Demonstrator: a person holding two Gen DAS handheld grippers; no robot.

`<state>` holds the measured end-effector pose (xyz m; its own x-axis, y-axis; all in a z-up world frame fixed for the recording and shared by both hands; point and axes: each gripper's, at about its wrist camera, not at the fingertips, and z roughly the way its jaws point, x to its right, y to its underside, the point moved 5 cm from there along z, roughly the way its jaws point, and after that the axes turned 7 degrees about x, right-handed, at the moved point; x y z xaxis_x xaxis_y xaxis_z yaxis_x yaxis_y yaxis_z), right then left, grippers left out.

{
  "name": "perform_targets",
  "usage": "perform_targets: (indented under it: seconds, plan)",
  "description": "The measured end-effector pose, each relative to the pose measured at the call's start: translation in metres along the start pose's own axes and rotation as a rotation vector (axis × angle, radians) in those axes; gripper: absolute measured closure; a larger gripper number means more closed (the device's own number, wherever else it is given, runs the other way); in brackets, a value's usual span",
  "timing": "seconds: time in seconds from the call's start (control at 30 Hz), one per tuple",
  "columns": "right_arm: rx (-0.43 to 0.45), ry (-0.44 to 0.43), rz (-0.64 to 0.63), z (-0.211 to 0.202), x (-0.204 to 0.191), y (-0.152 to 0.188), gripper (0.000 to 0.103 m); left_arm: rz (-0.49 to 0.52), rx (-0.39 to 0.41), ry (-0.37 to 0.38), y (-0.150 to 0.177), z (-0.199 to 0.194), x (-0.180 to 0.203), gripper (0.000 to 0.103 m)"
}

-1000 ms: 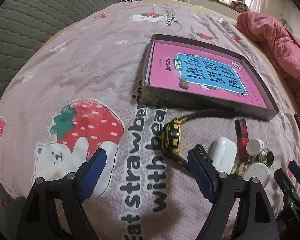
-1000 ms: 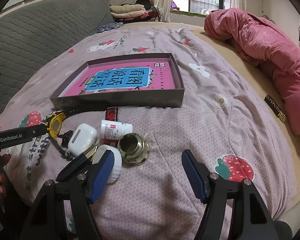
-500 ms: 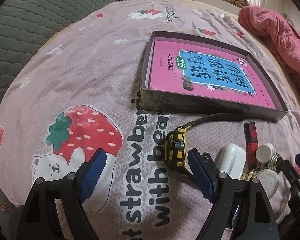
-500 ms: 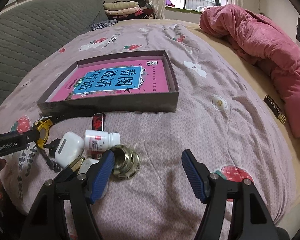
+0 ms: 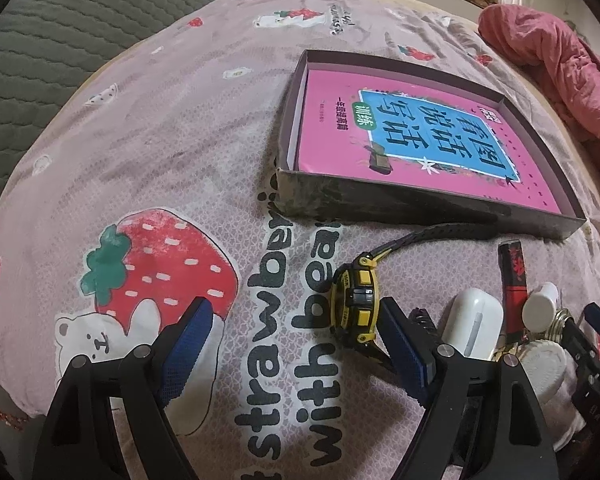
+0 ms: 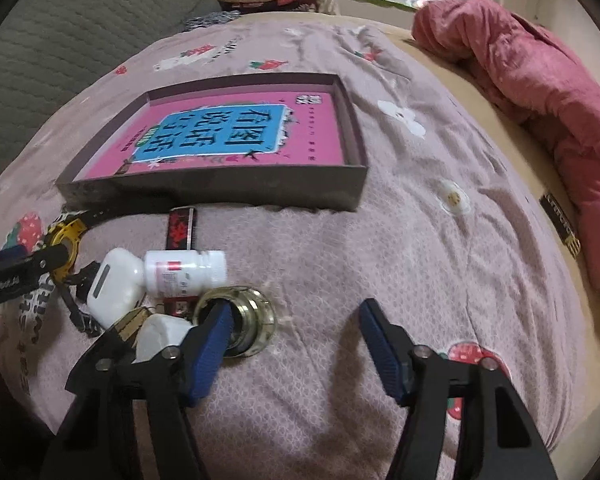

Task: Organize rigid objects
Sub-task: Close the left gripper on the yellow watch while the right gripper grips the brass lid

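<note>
- Both of your hand-held grippers have dropped closer to the bed (image 6: 380, 264) since a second ago, so the box (image 6: 220, 188) and the pile in front of it fill more of each view.
- Your right hand-held gripper (image 6: 294, 326) has just been narrowing its jaws; they are still apart, with only bedding between them, and its left pad overlaps the brass fitting (image 6: 256, 320).
- Your left hand-held gripper (image 5: 296, 340) has its jaws wide apart, clamped on nothing, with its right pad just beside the watch (image 5: 354, 304).
- Inside the box lies a pink book (image 5: 420, 136), flat.
- The watch strap runs up to the box's near wall.
- A red lighter (image 6: 180, 232) lies just in front of the box.
- A pill bottle (image 6: 184, 272) lies on its side in front of the lighter, touching a white earbud case (image 6: 114, 288).
- A white cap (image 6: 160, 334) sits at the near edge of the pile, farthest from the box.
- A pink quilt (image 6: 540, 92) is bunched well to the box's right.
</note>
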<state>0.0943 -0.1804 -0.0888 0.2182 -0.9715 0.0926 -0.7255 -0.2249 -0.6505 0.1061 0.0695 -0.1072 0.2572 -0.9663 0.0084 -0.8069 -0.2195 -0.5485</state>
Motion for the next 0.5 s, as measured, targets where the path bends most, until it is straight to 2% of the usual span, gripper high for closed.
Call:
perform_targets:
  seconds: [0.2, 0.27, 0.33, 0.5]
  plan:
    - [0.014, -0.005, -0.112, 0.001, -0.019, -0.002, 0.065, 0.001, -0.034, 0.003, 0.001, 0.009, 0.001, 0.02]
    - [0.014, -0.028, -0.109, 0.002, -0.021, -0.002, 0.075, 0.004, -0.034, 0.007, 0.001, 0.009, 0.002, 0.027]
    - [0.019, -0.039, -0.111, 0.001, -0.022, -0.001, 0.08, 0.011, -0.037, 0.024, -0.001, 0.008, 0.005, 0.038]
    - [0.029, -0.051, -0.098, 0.0, -0.021, 0.0, 0.084, 0.092, -0.028, 0.012, -0.004, 0.004, 0.021, 0.056]
